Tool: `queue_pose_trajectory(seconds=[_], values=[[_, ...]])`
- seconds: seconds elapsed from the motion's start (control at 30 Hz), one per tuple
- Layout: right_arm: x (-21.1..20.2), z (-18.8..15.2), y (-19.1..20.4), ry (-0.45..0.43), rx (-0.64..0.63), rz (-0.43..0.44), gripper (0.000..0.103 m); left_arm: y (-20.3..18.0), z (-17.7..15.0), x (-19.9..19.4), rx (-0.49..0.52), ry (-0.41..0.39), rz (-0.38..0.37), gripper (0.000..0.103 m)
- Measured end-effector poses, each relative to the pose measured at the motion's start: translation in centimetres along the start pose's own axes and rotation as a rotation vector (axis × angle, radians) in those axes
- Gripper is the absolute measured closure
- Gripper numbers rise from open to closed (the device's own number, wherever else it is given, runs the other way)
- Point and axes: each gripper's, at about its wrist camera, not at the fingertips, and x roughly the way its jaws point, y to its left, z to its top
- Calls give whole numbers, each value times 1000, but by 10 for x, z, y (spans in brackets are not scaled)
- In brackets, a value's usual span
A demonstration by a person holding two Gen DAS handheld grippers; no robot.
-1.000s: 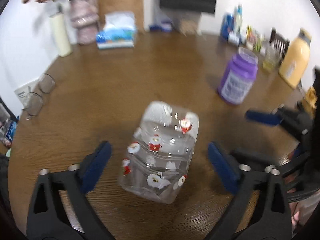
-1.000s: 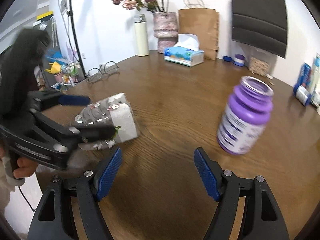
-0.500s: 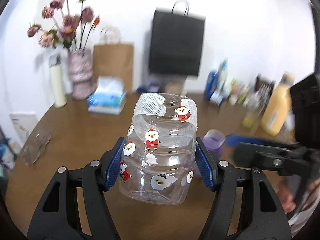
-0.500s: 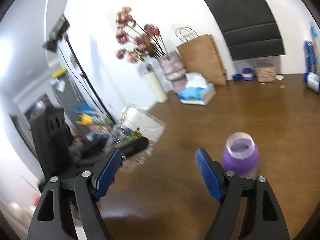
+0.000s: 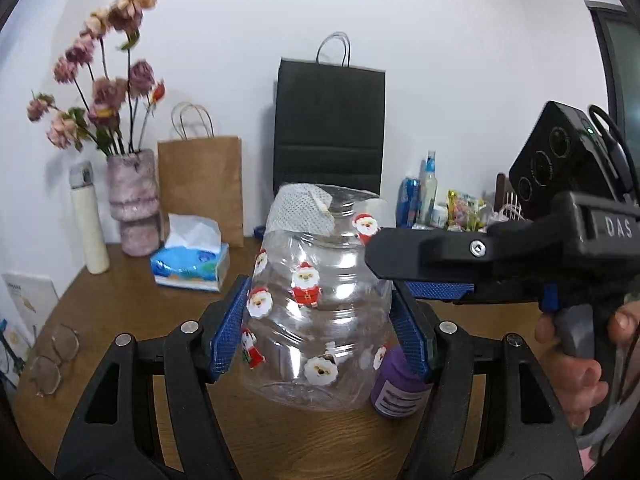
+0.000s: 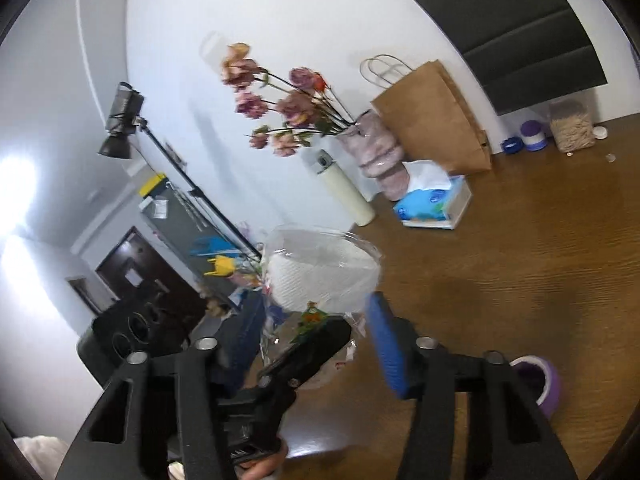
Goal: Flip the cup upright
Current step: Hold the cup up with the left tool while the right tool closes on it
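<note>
The cup [image 5: 316,312], clear plastic with Santa stickers and a white mesh patch at its top end, is held up off the counter [image 5: 132,304], pinched between the two blue pads of the left hand-held gripper [image 5: 318,330]. The pads press on its left and right walls about halfway up its body, and it sits roughly upright in that view, leaning a little to the left.

The right hand-held gripper [image 5: 420,276] comes in from the right at the cup's upper right side. One black finger with a blue pad under it lies across the cup's shoulder, just below a Santa sticker. In the right wrist view the cup [image 6: 320,276] sits between that gripper's [image 6: 316,344] fingers, white mesh end facing the camera. The right blue pad is beside the cup's edge; the left pad is blurred, so whether this gripper is actually pinching the cup or only bracketing it cannot be told.

A purple jar [image 5: 396,384] stands on the counter behind and below the cup, partly hidden by the left gripper's right finger. Farther back are a tissue box [image 5: 192,268], a vase [image 5: 134,200] of flowers, a brown bag [image 5: 200,188] and glasses [image 5: 52,356] at the left edge.
</note>
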Motion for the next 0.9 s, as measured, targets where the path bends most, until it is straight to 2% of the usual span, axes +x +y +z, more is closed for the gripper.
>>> queue_pose_trajectory(seconds=[0.07, 0.1, 0.2, 0.23, 0.27, 0.3, 0.33, 0.47, 0.63, 0.7, 0.9], values=[[2, 2, -8, -5, -2, -9, 68, -2, 1, 7, 27, 1, 15, 40], [5, 3, -10, 1, -15, -26, 70, -1, 1, 11, 38, -3, 26, 40], [12, 11, -13, 15, -42, -32, 71, 7, 1, 15, 16, -23, 25, 41], [14, 13, -15, 15, -37, -23, 71, 10, 0, 16, 4, -36, 33, 44], [15, 15, -19, 11, -13, 1, 68, 13, 1, 16, -14, -47, 29, 45], [18, 17, -23, 10, 14, 15, 60, 16, 1, 16, -31, -55, 21, 45], [23, 19, -28, 14, 39, 30, 58, 18, 1, 16, -48, -68, 14, 45], [31, 23, -33, 2, 52, 63, 56, 22, -1, 18, -34, -97, 17, 45], [43, 26, -54, 32, 153, 145, 52, 34, -2, 22, -89, -98, -17, 45], [47, 29, -56, 45, 140, 143, 42, 40, -3, 22, -122, -100, -67, 45], [51, 32, -44, 59, 36, 103, 35, 53, -6, 23, -180, -99, -166, 44]])
